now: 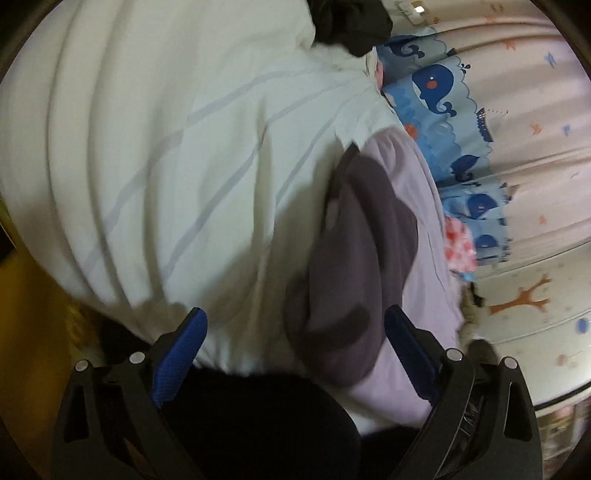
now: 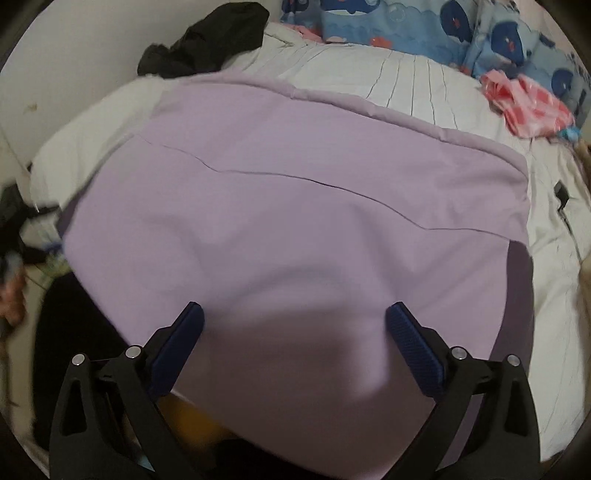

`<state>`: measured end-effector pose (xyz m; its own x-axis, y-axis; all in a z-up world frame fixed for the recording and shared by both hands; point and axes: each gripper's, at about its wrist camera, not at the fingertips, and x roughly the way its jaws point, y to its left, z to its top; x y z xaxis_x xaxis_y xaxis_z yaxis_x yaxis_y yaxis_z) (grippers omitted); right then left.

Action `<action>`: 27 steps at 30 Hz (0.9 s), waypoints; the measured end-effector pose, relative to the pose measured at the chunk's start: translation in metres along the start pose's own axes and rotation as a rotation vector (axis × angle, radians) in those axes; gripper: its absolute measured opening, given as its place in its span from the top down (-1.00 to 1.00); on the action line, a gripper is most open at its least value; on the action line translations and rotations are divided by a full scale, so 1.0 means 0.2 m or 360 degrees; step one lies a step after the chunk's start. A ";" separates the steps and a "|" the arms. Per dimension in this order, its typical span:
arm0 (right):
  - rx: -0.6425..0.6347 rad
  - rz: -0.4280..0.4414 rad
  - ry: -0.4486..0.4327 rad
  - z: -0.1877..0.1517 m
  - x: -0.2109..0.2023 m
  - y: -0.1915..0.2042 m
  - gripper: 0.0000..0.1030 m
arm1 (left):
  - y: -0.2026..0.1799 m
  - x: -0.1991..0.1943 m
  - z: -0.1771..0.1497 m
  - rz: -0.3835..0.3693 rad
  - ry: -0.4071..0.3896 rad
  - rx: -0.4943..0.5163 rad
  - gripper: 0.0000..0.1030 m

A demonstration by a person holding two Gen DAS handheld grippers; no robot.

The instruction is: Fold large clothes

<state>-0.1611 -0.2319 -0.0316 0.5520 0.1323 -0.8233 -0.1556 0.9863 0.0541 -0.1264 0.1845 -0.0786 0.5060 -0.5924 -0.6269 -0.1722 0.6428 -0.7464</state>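
A large lilac garment [image 2: 295, 206] lies spread flat on the white bed, with a seam line across it and a darker purple strip at its right edge. My right gripper [image 2: 295, 321] is open just above its near part, holding nothing. In the left wrist view the same garment [image 1: 417, 280] shows at the right with a dark purple part [image 1: 354, 258] bunched on it. My left gripper [image 1: 295, 325] is open over the edge of the white bedding and that purple part, holding nothing.
White striped bedding [image 1: 166, 147] covers the bed. Black clothing [image 2: 207, 40] lies at the far left corner. A blue whale-print pillow [image 2: 406, 33] and a pink checked cloth [image 2: 528, 103] lie at the far right. A black item [image 1: 258, 424] lies below the left gripper.
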 end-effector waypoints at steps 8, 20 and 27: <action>-0.0074 -0.0080 0.0058 0.04 0.15 0.10 -0.89 | -0.20 0.27 -0.04 -0.0115 0.0179 0.0130 -0.86; 0.0228 -0.0087 -0.0367 0.31 -0.13 -0.03 -0.88 | -0.20 0.36 0.03 -0.0101 0.0159 -0.0034 -0.86; 0.0208 -0.0285 -0.0081 0.36 0.34 -0.06 -0.89 | -0.34 0.22 -0.04 -0.0176 -0.0093 0.0193 -0.86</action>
<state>-0.0622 -0.2280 -0.0472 0.6026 -0.0444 -0.7968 0.0541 0.9984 -0.0147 -0.0985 0.1099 -0.0569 0.5649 -0.6359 -0.5259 -0.0113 0.6313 -0.7755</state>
